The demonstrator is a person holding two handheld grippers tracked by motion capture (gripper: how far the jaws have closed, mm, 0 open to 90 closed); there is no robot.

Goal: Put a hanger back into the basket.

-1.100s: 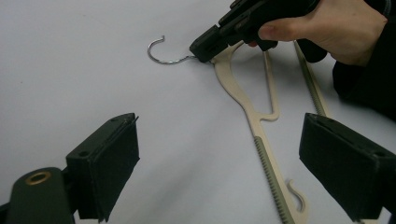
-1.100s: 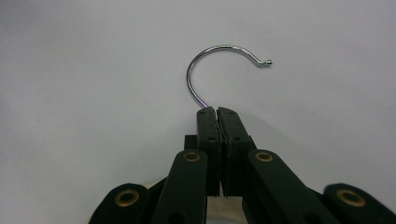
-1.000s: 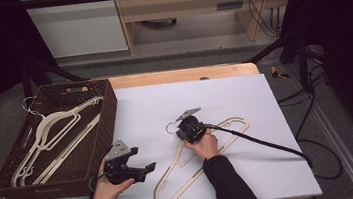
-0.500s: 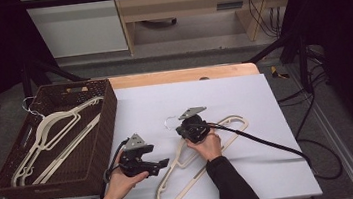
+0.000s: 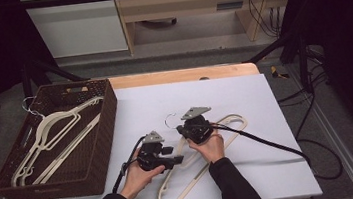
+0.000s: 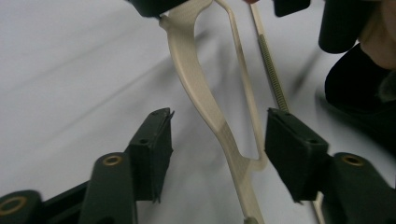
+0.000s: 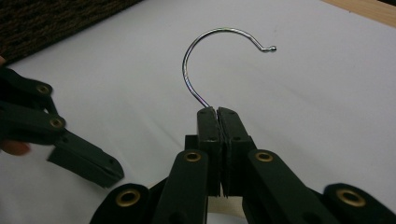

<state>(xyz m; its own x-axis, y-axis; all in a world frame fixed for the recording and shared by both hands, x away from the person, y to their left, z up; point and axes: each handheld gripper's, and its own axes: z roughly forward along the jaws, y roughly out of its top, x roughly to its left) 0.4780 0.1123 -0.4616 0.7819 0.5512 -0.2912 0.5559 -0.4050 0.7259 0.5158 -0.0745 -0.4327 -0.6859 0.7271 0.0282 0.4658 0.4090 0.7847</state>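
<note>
Cream plastic and a thin metal hook make up the hanger [image 5: 199, 165] we are working on; it lies on the white table [image 5: 265, 99], slanting from our side toward the far right. Our right gripper [image 7: 217, 112] has its jaws pressed together on the stem of the metal hook [image 7: 210, 51], which curls up and away over the tabletop. Our left gripper [image 6: 215, 135] sits just beside it, nearer the brown wicker basket [image 5: 106, 137]. Its jaws have just been closing and now stand partly apart, one on each side of the hanger's shoulder arm and thin lower bar; the right pad is very near the bar, the left pad is clear of the plastic. More cream hangers [image 5: 53, 138] lie in the basket at the table's left edge.
</note>
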